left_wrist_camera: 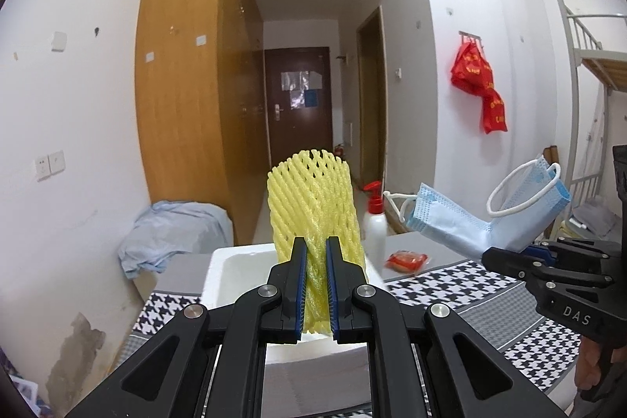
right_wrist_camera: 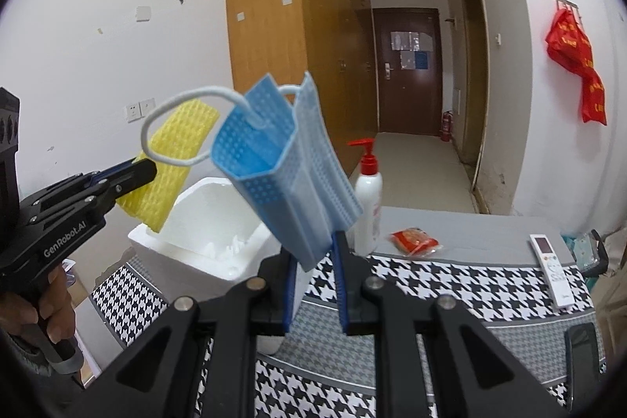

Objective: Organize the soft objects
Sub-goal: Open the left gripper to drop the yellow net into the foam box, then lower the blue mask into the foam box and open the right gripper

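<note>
Black linkage arms fill the bottom of both wrist views, and between them my left gripper has its jaws pinched tight on a yellow foam net sleeve, which stands nearly upright out of the blue pads, its lower end squeezed narrow and its top fanned out. Seen from my right side, that same gripper shows at the left edge with the sleeve held in the air above the white foam box, not touching it. My right gripper has its jaws drawn narrow on the bottom corner of a folded blue face mask; the mask tilts up and to the left, with one white ear loop hanging free in front of the yellow sleeve. From my left camera the mask and my right gripper appear at the right, raised above the counter, which wears a black-and-white houndstooth cloth with grey bands. On it, the foam box sits open right below my left jaws. Just beyond it stands a white pump bottle with a red top, upright, and near that lies a small red packet. Well apart to the right, a white remote control lies flat on the cloth. A hand grips the left tool's handle at the lower left.
</note>
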Motion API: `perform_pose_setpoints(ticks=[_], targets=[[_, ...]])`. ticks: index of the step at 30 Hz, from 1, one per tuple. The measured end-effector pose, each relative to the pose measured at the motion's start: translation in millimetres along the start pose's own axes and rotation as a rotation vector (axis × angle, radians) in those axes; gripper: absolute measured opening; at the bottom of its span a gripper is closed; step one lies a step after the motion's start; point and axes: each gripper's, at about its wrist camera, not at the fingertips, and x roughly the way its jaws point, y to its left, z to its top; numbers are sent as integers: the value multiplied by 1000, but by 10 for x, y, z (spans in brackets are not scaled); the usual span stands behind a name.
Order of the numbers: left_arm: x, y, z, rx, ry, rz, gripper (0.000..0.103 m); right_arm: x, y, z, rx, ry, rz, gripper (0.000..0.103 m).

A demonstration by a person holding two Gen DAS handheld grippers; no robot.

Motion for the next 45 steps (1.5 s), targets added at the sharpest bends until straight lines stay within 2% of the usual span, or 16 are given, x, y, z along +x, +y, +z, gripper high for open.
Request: perform_pose_setpoints(ticks=[7, 13, 15, 17, 18, 19, 23, 29, 39, 45], targets=[[248, 138, -56, -3, 60, 10, 10, 125, 61, -9, 4, 12, 16, 21], [436, 264, -97, -24, 101, -13, 12, 236, 93, 12, -1, 28, 10, 21], [490, 274, -122, -22, 124, -12, 22, 272, 88, 22, 2, 34, 10, 21], [517, 327, -144, -33, 137, -18, 56, 296, 108, 25, 1, 39, 9, 21], [503, 357, -142, -40, 127, -17, 63, 305, 115, 24, -1, 41, 7, 21], [486, 378, -142, -44, 120, -10, 74, 317, 122, 26, -2, 44, 4, 21], [401, 483, -135, -65, 95, 11, 89, 360, 172, 42, -6, 53, 2, 21], [271, 652, -155, -80, 70, 40, 97, 435, 307, 89, -29, 63, 10, 21], [87, 828, -190, -81, 43, 87, 98, 561, 562, 163, -73, 79, 48, 21], [-9, 993, -228, -127, 21, 127, 102, 696, 670, 197, -84, 104, 61, 21]])
